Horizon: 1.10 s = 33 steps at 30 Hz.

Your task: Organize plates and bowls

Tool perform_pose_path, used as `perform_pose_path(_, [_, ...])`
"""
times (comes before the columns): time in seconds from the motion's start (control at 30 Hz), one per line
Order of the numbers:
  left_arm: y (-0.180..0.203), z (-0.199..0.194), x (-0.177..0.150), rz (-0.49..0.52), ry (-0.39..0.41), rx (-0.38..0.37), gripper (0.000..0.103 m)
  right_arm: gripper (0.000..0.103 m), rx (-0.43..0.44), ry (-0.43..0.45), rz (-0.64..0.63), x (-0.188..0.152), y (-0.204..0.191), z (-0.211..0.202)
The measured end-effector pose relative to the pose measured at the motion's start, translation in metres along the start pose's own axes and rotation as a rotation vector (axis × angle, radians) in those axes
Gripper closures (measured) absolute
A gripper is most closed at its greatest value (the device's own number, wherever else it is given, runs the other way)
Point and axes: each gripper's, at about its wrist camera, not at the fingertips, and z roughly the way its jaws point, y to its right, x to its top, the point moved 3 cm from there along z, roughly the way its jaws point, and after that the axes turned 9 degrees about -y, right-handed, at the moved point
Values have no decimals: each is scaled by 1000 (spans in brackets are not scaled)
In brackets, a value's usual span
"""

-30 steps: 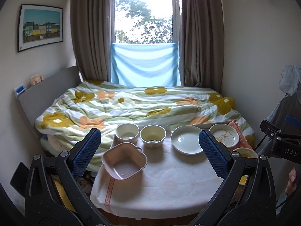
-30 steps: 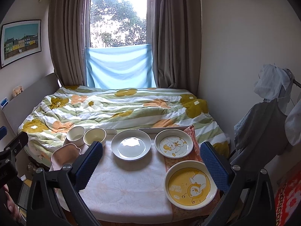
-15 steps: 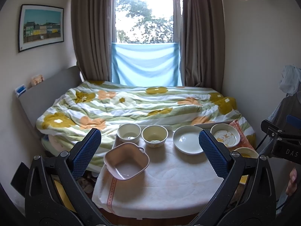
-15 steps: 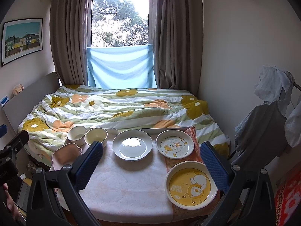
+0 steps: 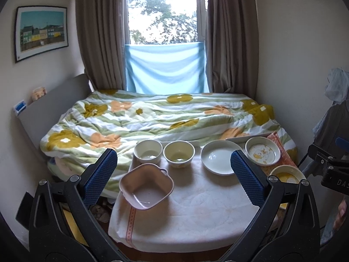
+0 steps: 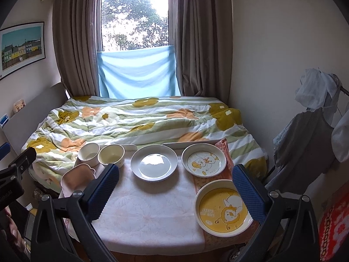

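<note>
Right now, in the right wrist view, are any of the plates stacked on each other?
No: the plain white plate, the small duck plate and the yellow duck plate each lie apart on the table.

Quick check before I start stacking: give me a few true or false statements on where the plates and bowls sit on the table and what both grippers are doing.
1. The left gripper is open and holds nothing. True.
2. The pink square bowl sits nested inside the white round bowl. False: it stands alone on the table, nearer the camera than that bowl.
3. The plain white plate lies between the cream round bowl and the small duck plate. True.
4. The right gripper is shut on the yellow duck plate. False: it is open and holds nothing.
5. The two duck plates are stacked. False: they lie apart.
</note>
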Motion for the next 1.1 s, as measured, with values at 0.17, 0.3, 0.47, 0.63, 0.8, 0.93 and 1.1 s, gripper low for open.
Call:
perform_pose_path(0.17, [36,40,-7,69,-94,-110,0,0,-33,-83,91,-27,37,22])
perform_pose_path(0.3, [85,81,-24,139,-201,-187,0,0,-64,-154,184,-55,90,50])
perform_pose_path(0.47, [151,138,-60,171,-358,-305,0,1,-56,-230,265,-85,159,85])
perform_pose_path(0.63, [214,197,-101,213,-508,-363,6,14,-23,-316,317,-116,214,124])
perform_pose_path(0.8, [262,240,-132,251,-603,-395,13,39,102,-385,364,-137,246,163])
perform_pose_path(0.93, [282,262,-148,264,-676,-417,34,50,159,-407,359,-142,255,185])
perform_pose_path(1.1, [291,278,-156,265,-717,-418,46,68,211,-428,346,-142,254,201])
